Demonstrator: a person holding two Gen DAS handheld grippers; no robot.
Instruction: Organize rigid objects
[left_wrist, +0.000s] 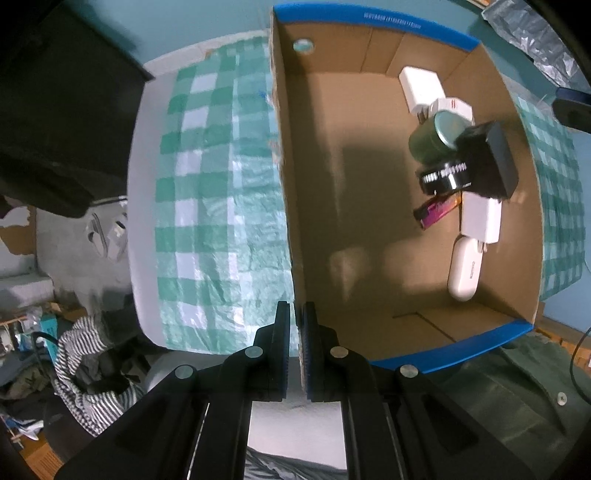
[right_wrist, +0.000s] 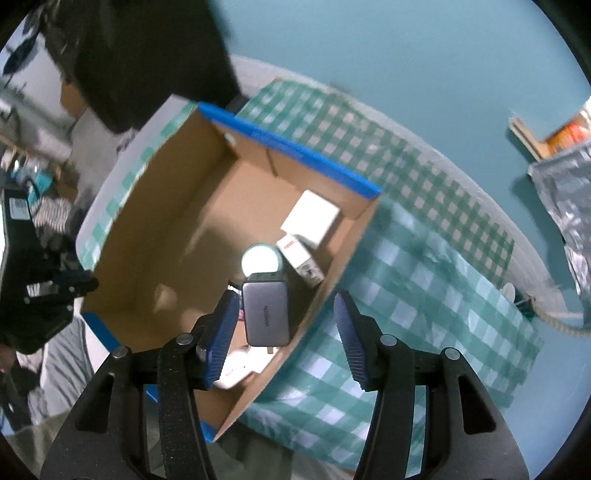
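Cardboard box (left_wrist: 369, 184) holds the haul so far; left gripper (left_wrist: 295, 314) has its fingers clamped on the box's near-left wall, pads pressed either side of the cardboard rim; right gripper (right_wrist: 286, 321) hangs above the box's right side with fingers apart, nothing pinched between them, no contact with anything I can see. Directly under the right gripper a grey charger (right_wrist: 265, 314) sits loose on top of the pile; around it a round green tin (right_wrist: 260, 258), a white square adapter (right_wrist: 310, 218), a small white carton (right_wrist: 301, 258), a black puck with white lettering (left_wrist: 445, 177), a pink packet (left_wrist: 437, 210), a white oval case (left_wrist: 463, 267); all bunched along the box's right wall, left half of the floor bare. Outside, the green checked cloth (right_wrist: 424, 295) shows no loose rigid items in either view. My read: packing is mostly done, maybe finished; parts of the tabletop are out of view, so I can't rule out stragglers.
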